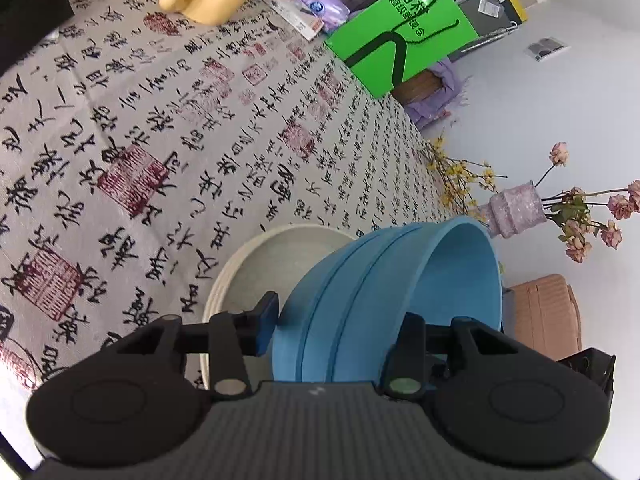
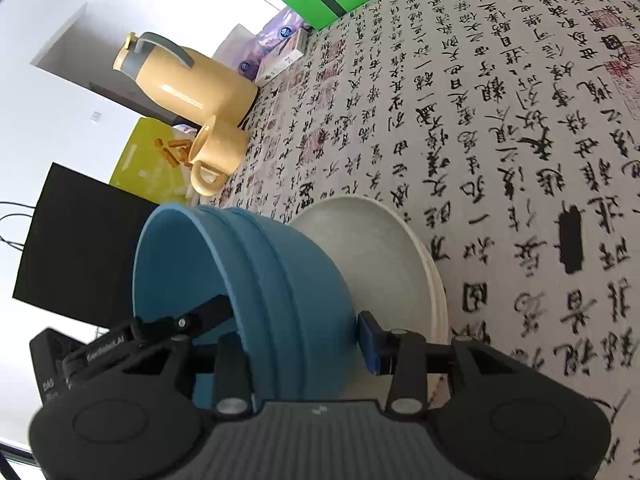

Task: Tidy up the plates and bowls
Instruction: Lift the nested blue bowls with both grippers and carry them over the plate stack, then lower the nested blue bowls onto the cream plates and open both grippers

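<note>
- The bowls [image 1: 384,292] are blue and nested in one stack; three rims can be counted. The stack is tilted on its side, with its mouth turned away from the plates.
- The plates [image 1: 256,264] are a pale stack that lies flat on the tablecloth [image 1: 168,128]. The base of the bowls hangs just over the plates; whether it touches them cannot be told.
- The left gripper [image 1: 344,328] straddles the wall of the bowls: one finger is outside, the other inside the mouth. Its outer blue pad appears to have a small gap to the wall, so whether it pinches cannot be told.
- The right gripper [image 2: 296,332] straddles the wall on the other side of the bowls in the same way. Its outer pad sits at the wall or just off it, so a firm grip cannot be confirmed either.
- Behind the bowls, well apart, stand a yellow mug [image 2: 216,156] and a yellow jug [image 2: 188,84]; a green box [image 1: 404,36] is at the far edge of the tablecloth.
- The step in hand seems to be the setting of the bowls onto the plates.
- The next move probably calls for turning the bowls upright, centring them over the plates, and then releasing both sides together, so that the stack does not roll off.
</note>
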The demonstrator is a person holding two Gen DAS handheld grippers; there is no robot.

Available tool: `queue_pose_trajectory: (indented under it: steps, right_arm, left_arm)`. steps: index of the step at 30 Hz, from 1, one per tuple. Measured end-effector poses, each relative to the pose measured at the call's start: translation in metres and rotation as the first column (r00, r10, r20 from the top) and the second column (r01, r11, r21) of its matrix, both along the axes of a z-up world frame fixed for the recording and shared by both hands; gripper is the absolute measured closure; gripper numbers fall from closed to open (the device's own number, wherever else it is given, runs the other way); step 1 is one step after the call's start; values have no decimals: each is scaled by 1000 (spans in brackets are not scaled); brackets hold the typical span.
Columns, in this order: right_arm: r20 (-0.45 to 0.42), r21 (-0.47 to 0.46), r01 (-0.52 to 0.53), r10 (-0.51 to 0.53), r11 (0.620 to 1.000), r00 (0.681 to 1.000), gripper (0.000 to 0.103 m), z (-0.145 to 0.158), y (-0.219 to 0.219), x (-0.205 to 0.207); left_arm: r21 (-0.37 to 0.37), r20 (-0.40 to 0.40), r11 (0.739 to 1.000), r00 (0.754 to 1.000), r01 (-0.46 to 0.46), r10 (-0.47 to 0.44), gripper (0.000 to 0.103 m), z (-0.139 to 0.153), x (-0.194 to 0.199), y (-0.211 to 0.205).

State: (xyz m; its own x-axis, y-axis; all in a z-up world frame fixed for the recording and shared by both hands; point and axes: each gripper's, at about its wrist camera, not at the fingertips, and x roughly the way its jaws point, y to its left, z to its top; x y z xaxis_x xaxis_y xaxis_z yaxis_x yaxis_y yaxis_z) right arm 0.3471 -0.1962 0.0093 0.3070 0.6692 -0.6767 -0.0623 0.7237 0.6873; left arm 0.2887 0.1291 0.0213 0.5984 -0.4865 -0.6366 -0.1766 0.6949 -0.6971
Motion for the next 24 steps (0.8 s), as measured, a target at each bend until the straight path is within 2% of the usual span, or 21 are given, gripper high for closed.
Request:
queue_pose_trajectory:
  steps: [4, 5, 6, 10, 12, 14, 16, 18, 21, 24]
  right_arm:
    - [28, -2, 12, -12, 1000, 1000, 59, 1, -4, -5]
    - [44, -19, 24, -23, 1000, 999, 52, 3, -4, -6]
    - [63, -36, 31, -29, 999, 998, 47, 5, -4, -7]
    - [112, -55, 50, -43, 997, 993, 39, 14, -5, -9]
    - [157, -75, 71, -58, 995, 986, 30, 20, -5, -14]
    - [201, -97, 81, -60, 992, 978, 30, 26, -5, -21]
    - [238, -104, 94, -67, 990, 969, 29, 32, -5, -29]
    - [272, -110, 107, -73, 988, 959, 25, 40, -7, -38]
    - [335, -121, 133, -86, 984, 938, 22, 52, -10, -55]
    - [435, -166, 179, -91, 970, 896, 15, 66, -13, -77]
  left_arm:
    - [-13, -17, 1000, 1000, 0, 0, 60, -5, 4, -3]
    - [-2, -15, 1000, 1000, 0, 0, 60, -5, 4, -5]
    - [5, -6, 1000, 1000, 2, -2, 57, -4, 4, -6]
    - [35, 34, 999, 999, -23, 22, 47, 5, -2, -1]
    - [46, 59, 998, 998, -39, 36, 40, 11, -8, 2]
    - [54, 81, 997, 996, -46, 42, 38, 16, -15, 3]
    - [75, 102, 996, 994, -51, 44, 34, 21, -22, 2]
    - [91, 120, 994, 992, -60, 49, 24, 26, -30, 2]
    - [140, 160, 987, 985, -83, 60, 20, 35, -46, 1]
    - [216, 236, 970, 970, -110, 57, 14, 48, -67, -3]
